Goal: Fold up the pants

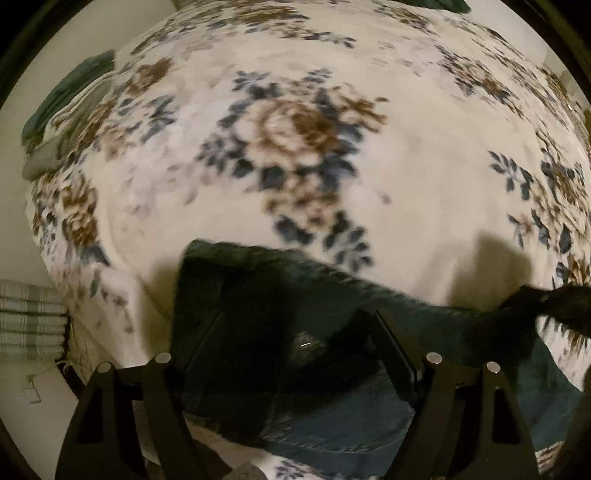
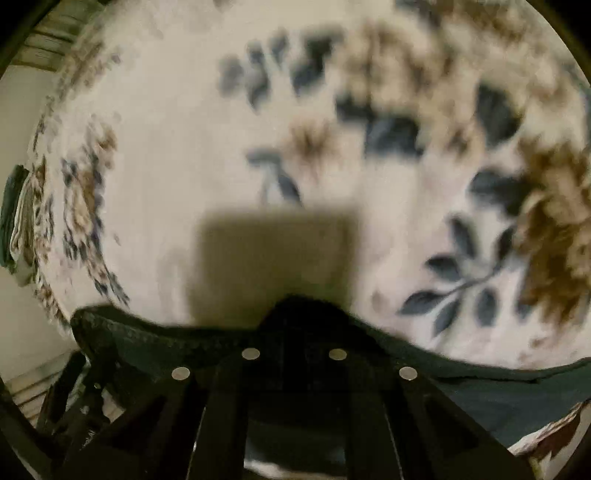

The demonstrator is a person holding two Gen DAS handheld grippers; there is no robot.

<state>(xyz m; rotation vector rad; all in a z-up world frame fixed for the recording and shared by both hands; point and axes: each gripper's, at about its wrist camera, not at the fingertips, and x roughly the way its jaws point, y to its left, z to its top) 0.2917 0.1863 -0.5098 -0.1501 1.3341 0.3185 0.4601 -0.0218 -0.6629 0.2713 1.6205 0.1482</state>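
Note:
Dark teal pants (image 1: 332, 413) lie on a floral blanket (image 1: 295, 147). In the left wrist view my left gripper (image 1: 295, 332) has its fingers spread wide over the pants' near end, open, with cloth between and below them. At the right edge of that view my right gripper (image 1: 546, 299) pinches the pants' edge. In the right wrist view the right gripper (image 2: 295, 325) has its fingers close together, shut on a raised hump of the pants (image 2: 498, 398), whose hem stretches left and right across the frame.
A stack of folded green and grey clothes (image 1: 66, 107) lies at the blanket's far left edge, also in the right wrist view (image 2: 14, 214). A plaid cloth (image 1: 29, 317) shows beyond the bed's left side. More dark cloth (image 1: 436, 3) lies at the far end.

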